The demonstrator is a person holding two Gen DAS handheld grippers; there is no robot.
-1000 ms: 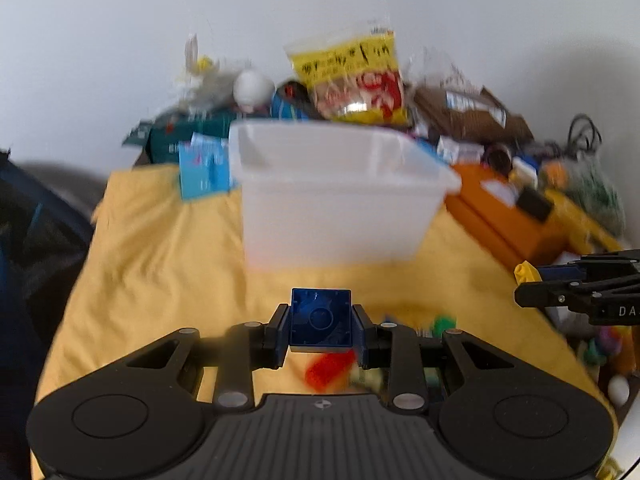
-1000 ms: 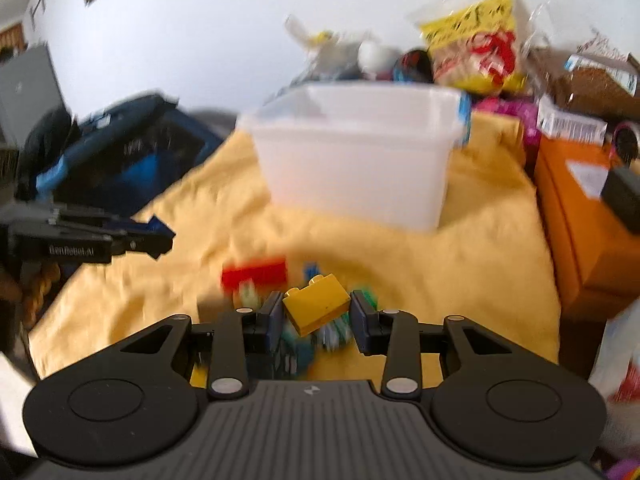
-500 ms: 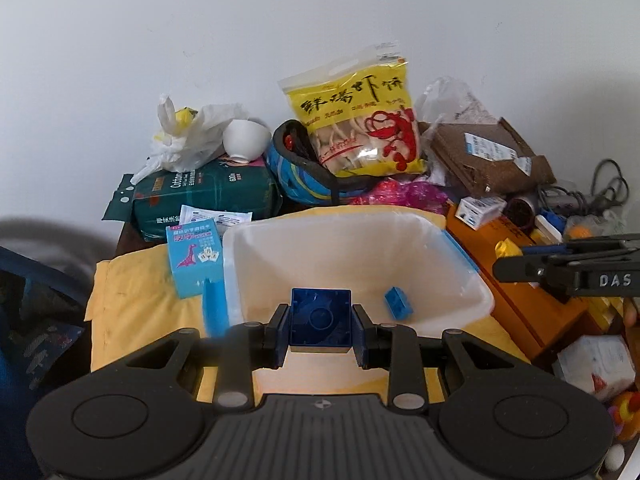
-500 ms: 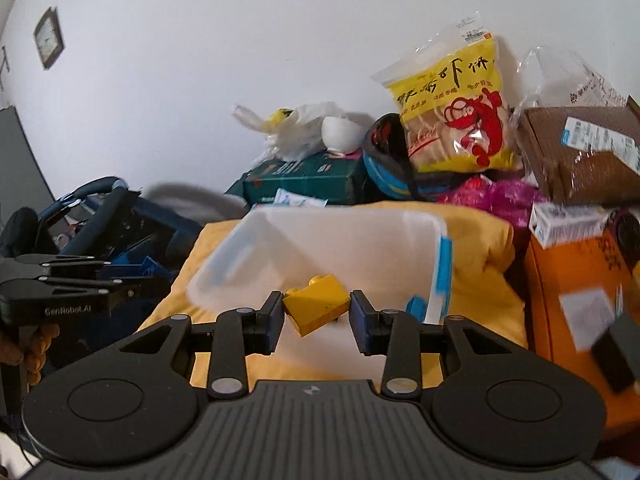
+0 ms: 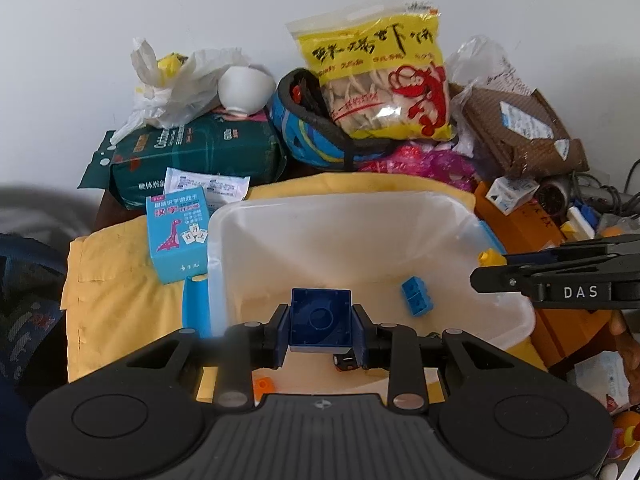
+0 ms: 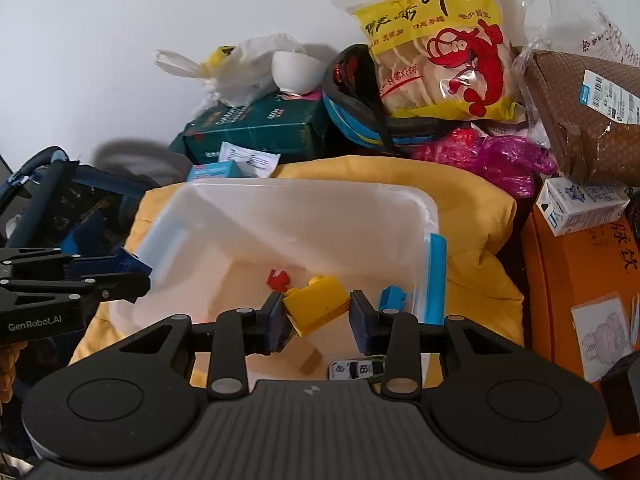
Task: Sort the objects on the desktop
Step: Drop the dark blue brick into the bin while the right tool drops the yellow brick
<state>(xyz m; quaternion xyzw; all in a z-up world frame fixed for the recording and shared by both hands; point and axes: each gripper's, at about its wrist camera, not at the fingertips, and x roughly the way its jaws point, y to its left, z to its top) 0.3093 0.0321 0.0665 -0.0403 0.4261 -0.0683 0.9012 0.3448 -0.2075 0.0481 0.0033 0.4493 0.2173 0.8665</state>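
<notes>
Through your left wrist camera, your left gripper (image 5: 320, 322) has its fingers clenched on the dark blue block (image 5: 321, 319), hollow underside facing the lens, pads touching both its sides. It hangs over the near rim of the clear plastic bin (image 5: 400, 216), which sits on the yellow cloth (image 5: 116, 280). A light blue brick (image 5: 417, 301) lies on the bin floor, right of the fingers. Your right gripper (image 5: 486, 268) reaches in from the right above the bin's rim. A dinosaur card box (image 5: 178, 236) stands beside the bin's left wall.

Through your right wrist camera, your right gripper (image 6: 317, 314) has its fingers spread: the tilted yellow block (image 6: 318, 308) touches the left finger, and a gap shows at the right one. It is over the bin's (image 6: 304, 200) interior. A red piece (image 6: 279, 279) lies on the floor beyond. Your left gripper (image 6: 132, 270) hovers at the bin's left wall. A shrimp snack bag (image 6: 436, 40) tops the clutter behind.
</notes>
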